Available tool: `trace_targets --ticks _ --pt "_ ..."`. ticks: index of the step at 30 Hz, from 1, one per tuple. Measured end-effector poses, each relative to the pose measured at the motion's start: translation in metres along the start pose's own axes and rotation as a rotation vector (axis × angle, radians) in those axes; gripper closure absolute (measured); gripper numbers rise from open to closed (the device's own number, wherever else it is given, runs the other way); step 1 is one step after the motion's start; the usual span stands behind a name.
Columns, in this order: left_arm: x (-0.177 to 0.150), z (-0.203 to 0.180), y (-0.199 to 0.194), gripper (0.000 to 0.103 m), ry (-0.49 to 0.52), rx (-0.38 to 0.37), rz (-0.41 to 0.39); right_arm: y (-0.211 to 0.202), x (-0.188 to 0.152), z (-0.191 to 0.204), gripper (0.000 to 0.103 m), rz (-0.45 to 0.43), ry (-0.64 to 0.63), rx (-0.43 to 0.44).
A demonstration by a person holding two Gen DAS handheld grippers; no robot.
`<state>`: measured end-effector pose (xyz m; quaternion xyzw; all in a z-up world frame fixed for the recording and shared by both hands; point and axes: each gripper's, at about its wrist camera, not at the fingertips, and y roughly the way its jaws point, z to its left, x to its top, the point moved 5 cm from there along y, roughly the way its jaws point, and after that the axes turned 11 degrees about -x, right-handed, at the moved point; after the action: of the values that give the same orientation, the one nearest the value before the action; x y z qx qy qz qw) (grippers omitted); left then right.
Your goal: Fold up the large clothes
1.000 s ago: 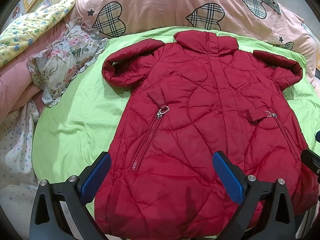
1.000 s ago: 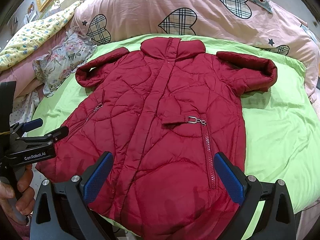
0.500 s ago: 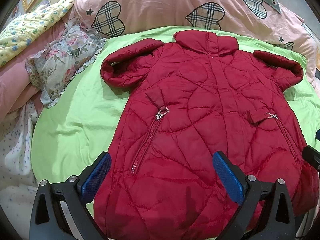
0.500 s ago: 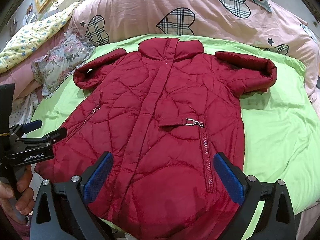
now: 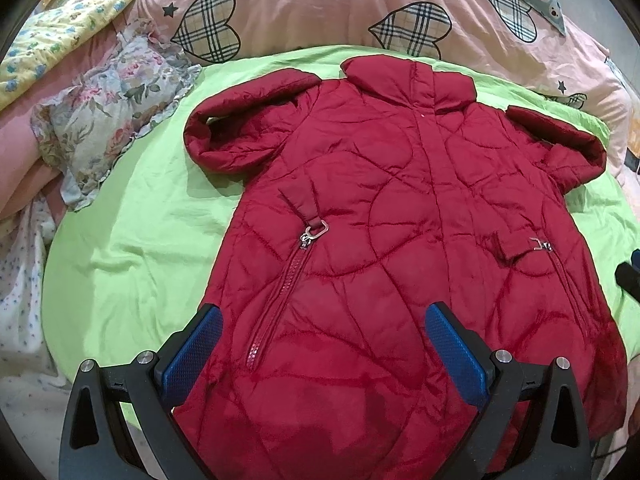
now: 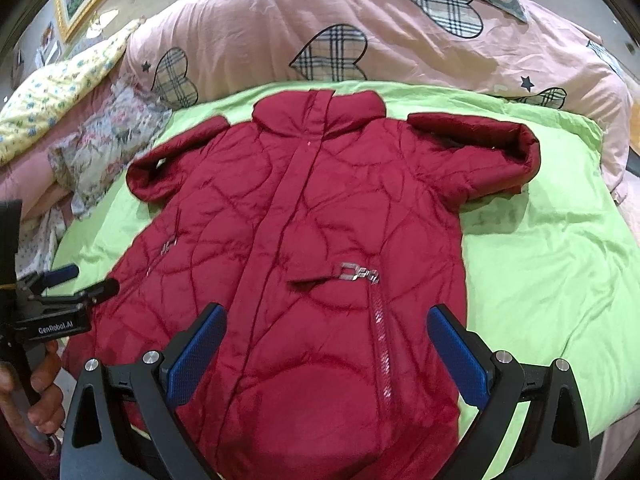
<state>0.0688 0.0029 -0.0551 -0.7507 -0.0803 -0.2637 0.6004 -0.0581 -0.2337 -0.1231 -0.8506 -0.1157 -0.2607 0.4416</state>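
Left gripper (image 5: pixel 322 346): jaws spread wide, gripping nothing; it hovers over the coat's hem, near the left pocket zip.
Coat (image 5: pixel 400 248): red quilted padded coat, front up, spread flat on the green sheet (image 5: pixel 132 240) ahead of both grippers; collar at the far end, hem nearest.
Sleeves: both look doubled back to short stubs, one ahead-left (image 5: pixel 240 136), one ahead-right (image 6: pixel 480 156).
Handling: probably light but bulky, soft and springy; the shiny shell looks slippery, so a fold may puff back open.
Where to grip: likely the hem corners or side seams, pinching both layers; avoid the metal zip pulls (image 6: pixel 360 272).
Right gripper (image 6: pixel 326 346): fingers wide apart, empty, above the lower front by the right pocket zip.
Surroundings: floral cloth (image 5: pixel 108 120) far ahead-left on the sheet's edge; pink heart-print duvet (image 6: pixel 400 32) beyond the collar.
Obstruction: nothing lies on the coat; the duvet sits close behind the collar, limiting room there.
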Motion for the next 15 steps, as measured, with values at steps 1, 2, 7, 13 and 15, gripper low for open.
trace_targets --ticks 1,2,7,13,15 --pt "0.002 0.002 0.002 0.001 0.000 0.004 -0.002 0.001 0.005 -0.005 0.002 -0.012 0.006 -0.005" --pt "0.004 0.002 0.004 0.001 -0.004 0.001 -0.004 0.003 0.008 -0.010 0.002 -0.021 0.009 -0.009" --pt "0.015 0.006 0.015 0.001 0.000 -0.006 -0.009 0.013 0.029 -0.031 0.003 -0.048 0.006 -0.057" --pt "0.024 0.010 0.029 0.001 0.017 -0.012 -0.016 0.036 0.067 -0.070 0.004 -0.095 0.003 -0.135" --pt "0.028 0.012 0.034 0.001 0.022 -0.021 -0.023 0.045 0.082 -0.085 0.004 -0.106 0.010 -0.164"
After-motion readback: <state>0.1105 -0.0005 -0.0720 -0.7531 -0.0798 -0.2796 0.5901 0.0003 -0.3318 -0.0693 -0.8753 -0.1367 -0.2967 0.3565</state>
